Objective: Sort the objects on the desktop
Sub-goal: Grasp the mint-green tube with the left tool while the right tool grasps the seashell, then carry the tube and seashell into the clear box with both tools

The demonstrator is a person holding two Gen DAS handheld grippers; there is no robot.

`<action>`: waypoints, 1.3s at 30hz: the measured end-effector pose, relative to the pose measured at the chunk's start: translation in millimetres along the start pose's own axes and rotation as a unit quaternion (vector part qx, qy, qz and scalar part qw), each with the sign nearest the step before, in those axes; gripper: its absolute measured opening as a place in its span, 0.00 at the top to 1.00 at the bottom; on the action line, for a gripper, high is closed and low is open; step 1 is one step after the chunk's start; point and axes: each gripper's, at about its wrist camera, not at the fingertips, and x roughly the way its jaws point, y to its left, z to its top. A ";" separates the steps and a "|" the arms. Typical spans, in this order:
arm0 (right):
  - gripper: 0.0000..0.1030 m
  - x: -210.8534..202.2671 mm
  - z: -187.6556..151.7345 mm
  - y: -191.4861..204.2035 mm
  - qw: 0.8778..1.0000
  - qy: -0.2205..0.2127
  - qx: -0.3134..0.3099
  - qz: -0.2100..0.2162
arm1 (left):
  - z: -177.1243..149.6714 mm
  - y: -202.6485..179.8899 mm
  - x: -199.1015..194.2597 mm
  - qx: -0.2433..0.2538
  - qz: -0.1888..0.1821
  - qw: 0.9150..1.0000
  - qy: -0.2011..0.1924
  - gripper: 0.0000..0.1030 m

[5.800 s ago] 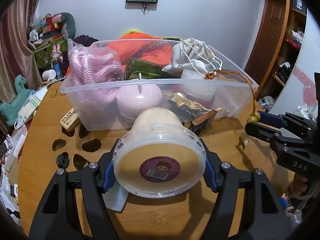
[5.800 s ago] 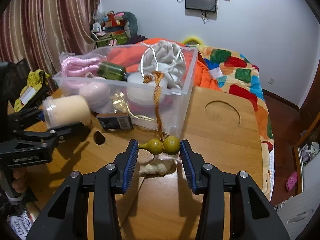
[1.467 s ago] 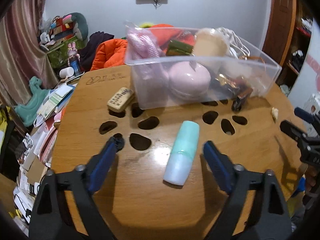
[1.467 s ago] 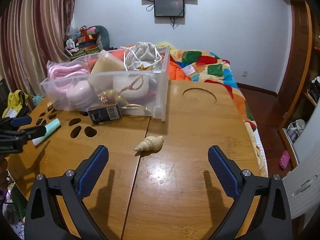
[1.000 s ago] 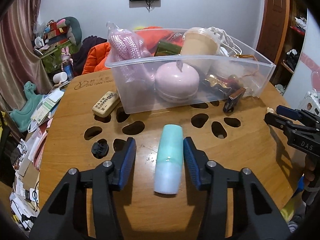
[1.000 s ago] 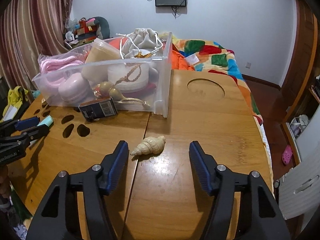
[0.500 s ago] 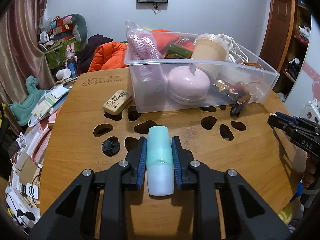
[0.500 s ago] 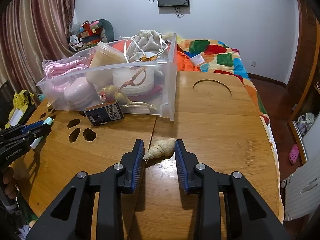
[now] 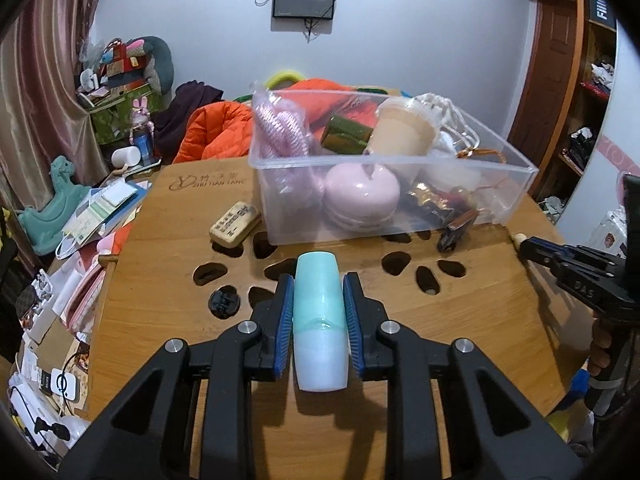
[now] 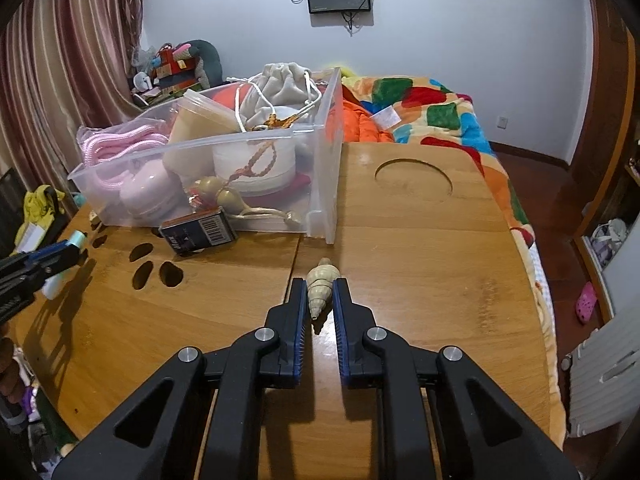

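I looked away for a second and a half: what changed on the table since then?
Both grippers went from open to shut: the left gripper clamped the teal bottle, the right gripper closed on the seashell, turning it to lie along the fingers. The clear bin, cigarette box and table stayed put.

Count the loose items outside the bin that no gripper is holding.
3: a tan eraser block left of the clear bin, a dark barcoded box against its front, a black clip by the cutouts. Others may be hidden.
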 end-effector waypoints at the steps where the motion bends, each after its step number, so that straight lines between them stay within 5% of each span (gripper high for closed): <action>1: 0.89 0.8 1.0 -0.6 1.000 0.001 0.001 -0.001 | 1.0 -1.0 -1.7 0.001 0.000 1.000 -0.002 0.76; 19: 0.86 8.6 7.1 -5.6 1.000 0.006 0.000 0.003 | 23.0 -22.9 -15.3 0.010 -0.029 0.999 -0.031 0.76; 39: 0.86 -64.1 39.2 28.7 0.992 -0.093 -0.046 0.078 | 70.7 -22.5 -25.6 0.018 -0.039 0.996 -0.074 0.76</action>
